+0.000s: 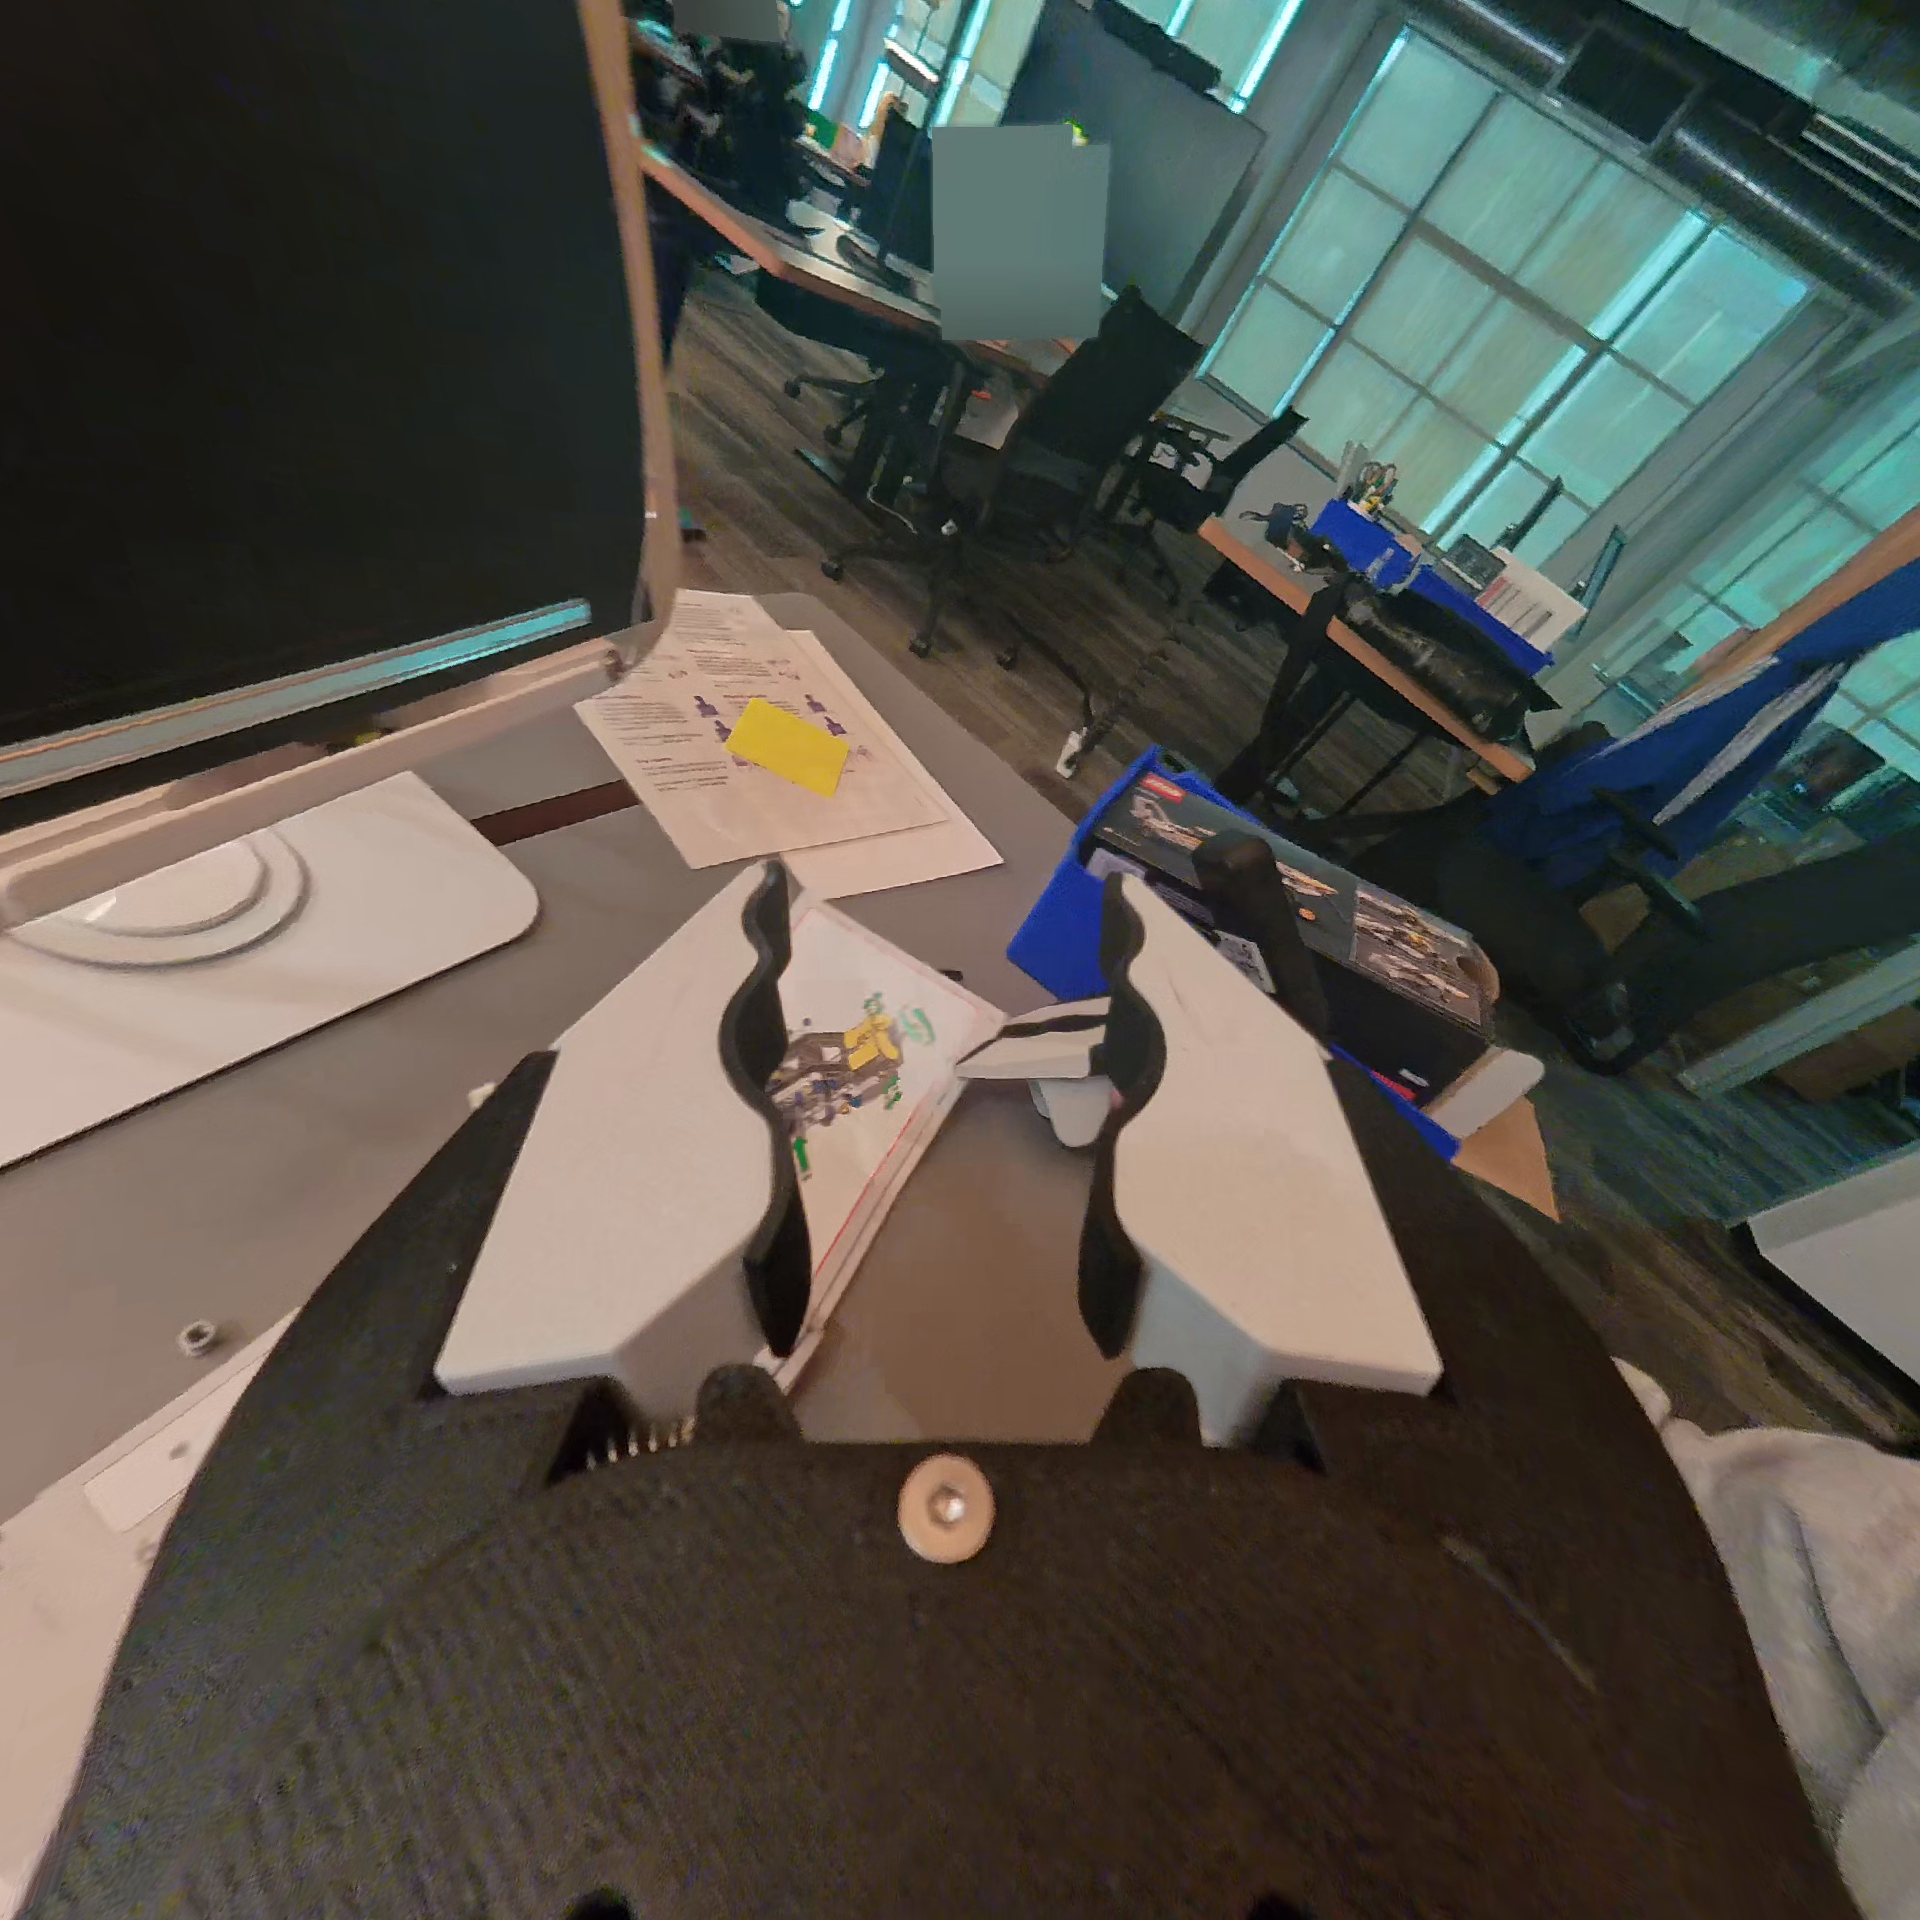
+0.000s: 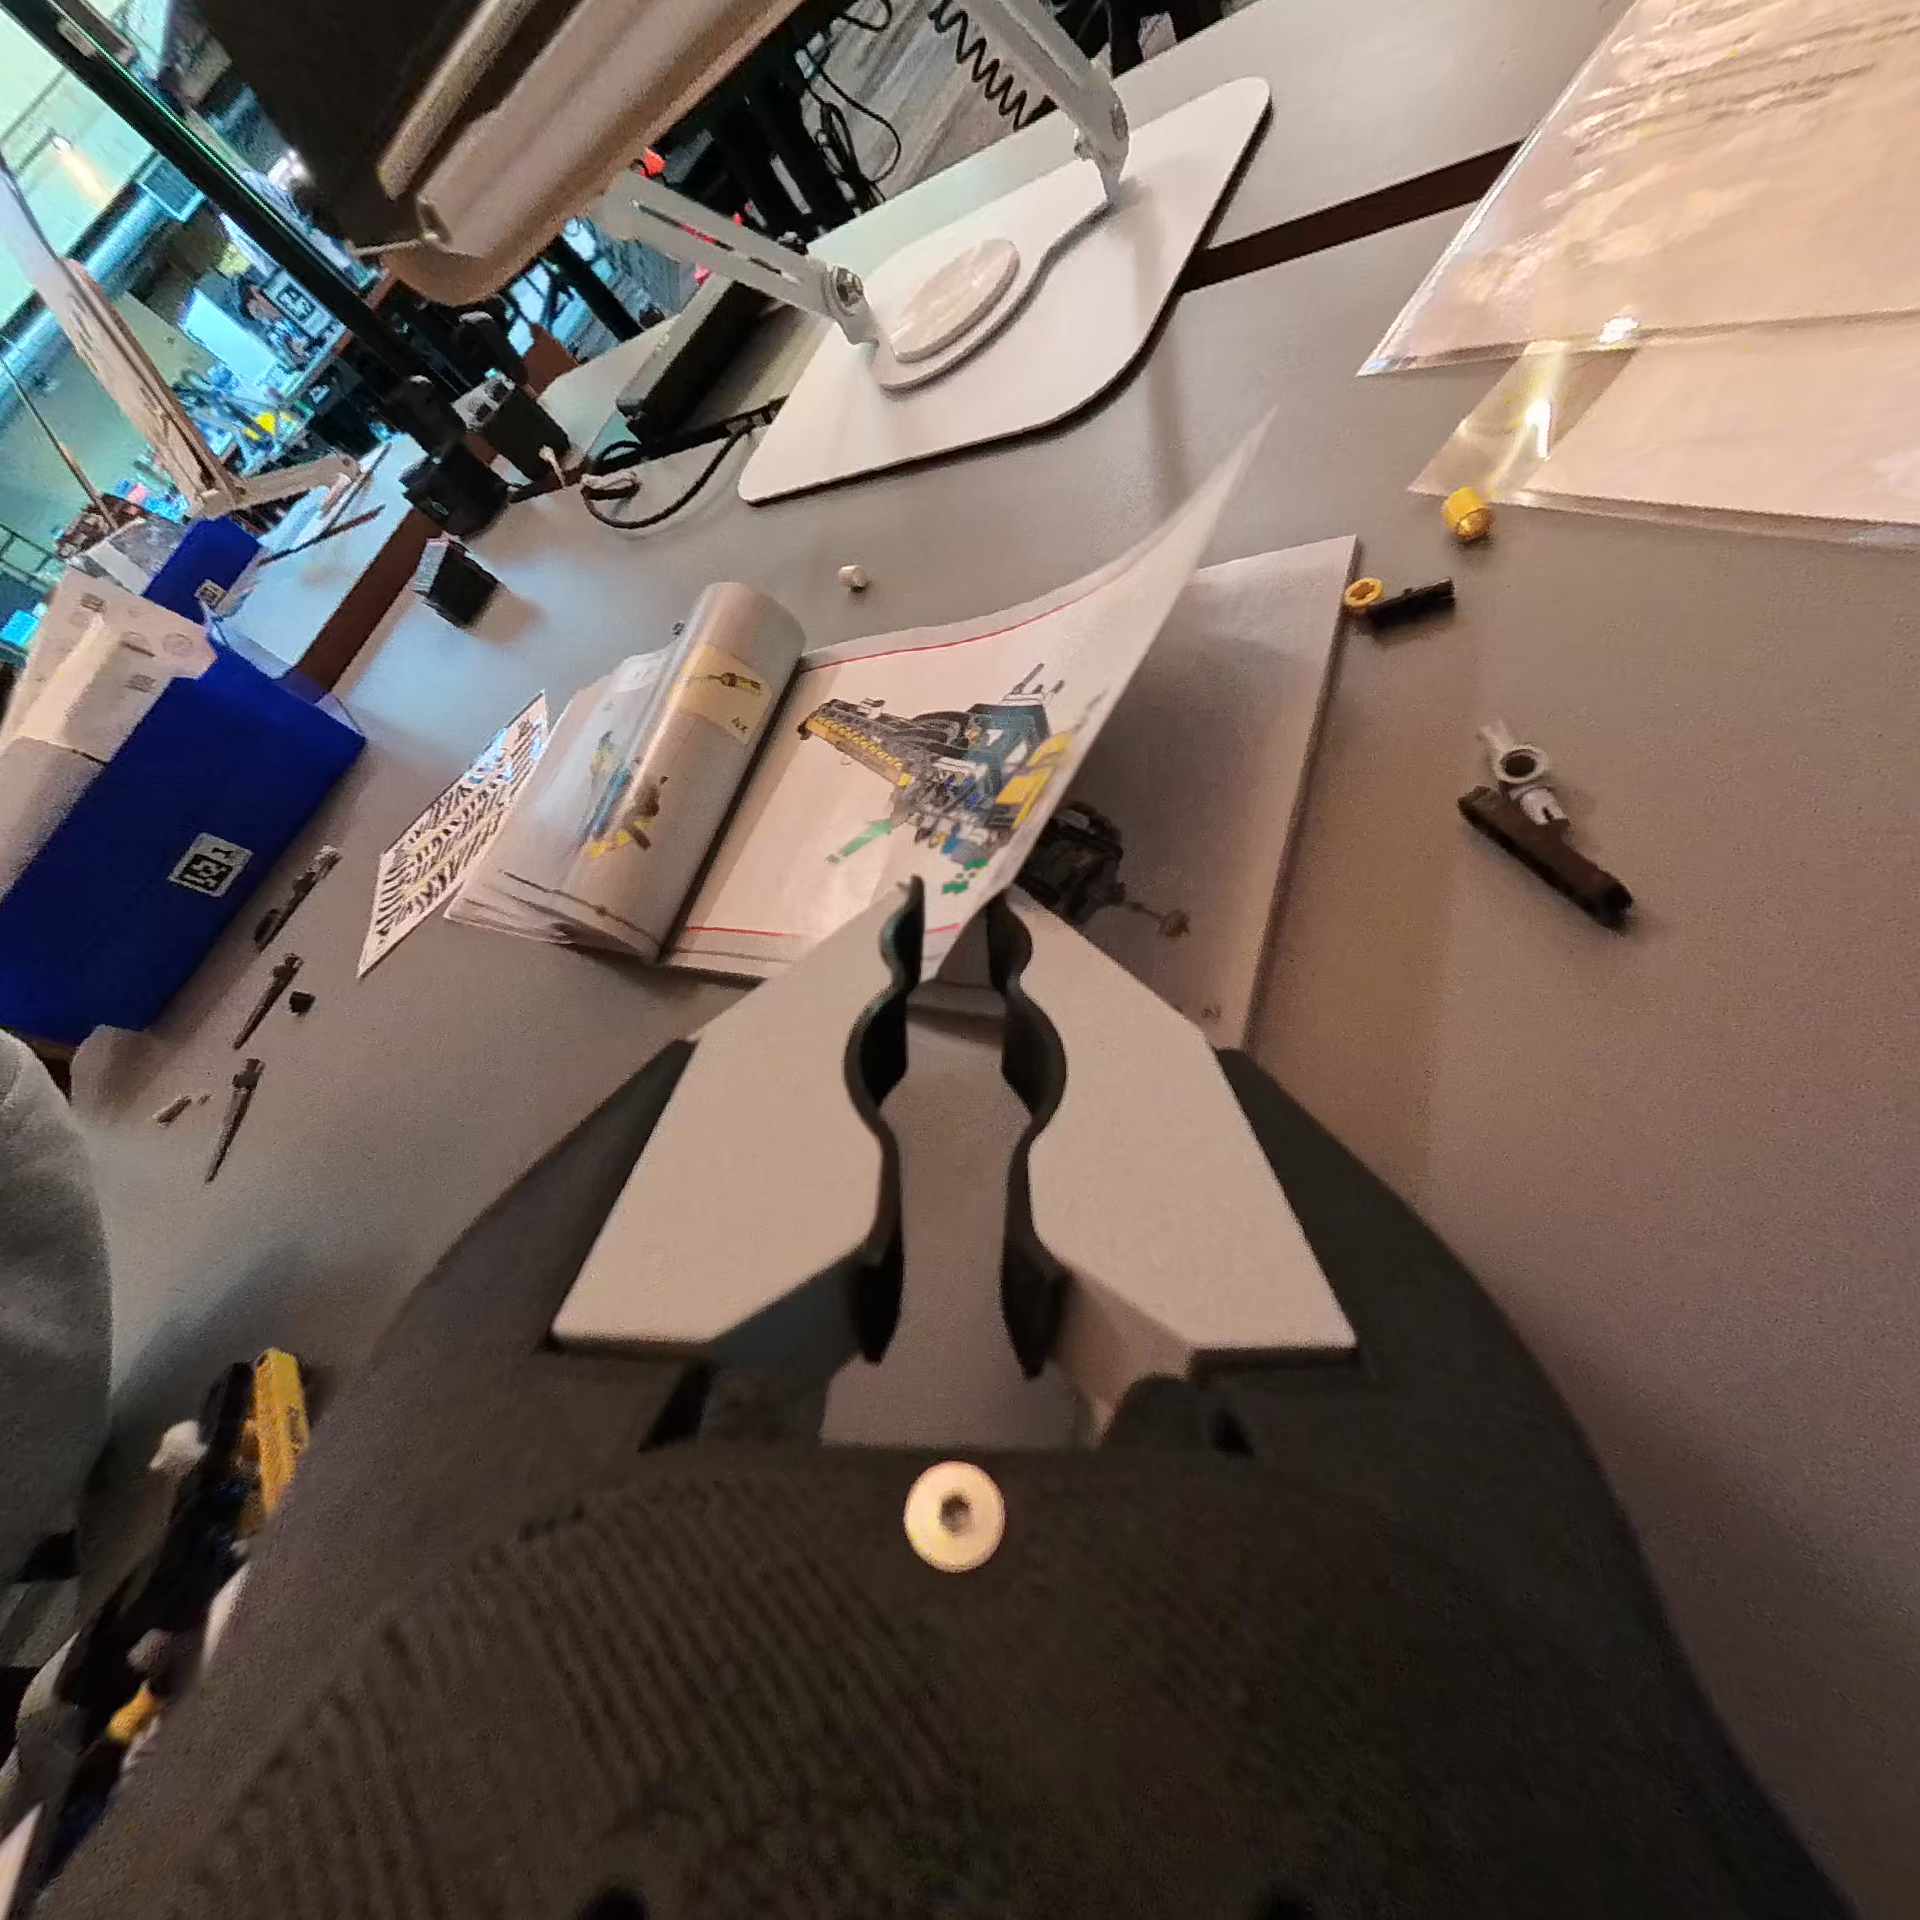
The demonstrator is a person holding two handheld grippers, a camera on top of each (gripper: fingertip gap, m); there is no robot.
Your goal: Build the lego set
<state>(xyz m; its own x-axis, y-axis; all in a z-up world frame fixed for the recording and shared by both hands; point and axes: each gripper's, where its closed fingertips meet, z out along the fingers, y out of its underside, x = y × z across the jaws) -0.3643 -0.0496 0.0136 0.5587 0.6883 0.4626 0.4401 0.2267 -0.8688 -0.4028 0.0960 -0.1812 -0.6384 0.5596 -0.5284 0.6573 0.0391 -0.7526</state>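
Booklet: instruction booklet [image 2: 748, 831] lies open on the grey table [image 2: 1558, 1091]; one lifted page [image 2: 1039, 748] stands up from it, tilted, its lower corner at the tips of the right gripper [image 2: 954, 925].
Right gripper: jaws are narrowed with a small gap; the page corner sits between or just behind the tips, and whether the pads actually pinch it cannot be told.
Left gripper: left gripper [image 1: 940, 956] has its jaws spread wide, nothing between the fingers; through the gap the page's printed drawing [image 1: 852, 1049] is partly hidden by the left finger.
Other gripper seen far off: a white and black tip [image 1: 1049, 1049] shows beside the page edge in the left wrist view, half covered by the right finger; its hold cannot be made out.
Loose parts: black pin with a yellow ring [image 2: 1397, 601], a gold bush [image 2: 1467, 513], and a dark beam with a grey connector [image 2: 1543, 836] lie apart on the table right of the booklet; dark thin pieces [image 2: 272, 987] lie to the left, blurred.
Partly built model: a dark assembly [image 2: 1081, 852] is mostly hidden behind the lifted page; another yellow and black piece [image 2: 249, 1455] is cut off at the lower left edge.
Sticker sheet: striped sheet [image 2: 457, 831] lies just left of the booklet.
Box: set box [image 1: 1299, 935] stands in a blue bin [image 1: 1060, 914] at the table edge.
Monitor: dark screen [image 1: 291, 332] is cut off by the frame; its white base [image 2: 1018, 312] rests on the table.
Papers: printed sheets with a yellow card [image 1: 787, 746] lie beyond the booklet.
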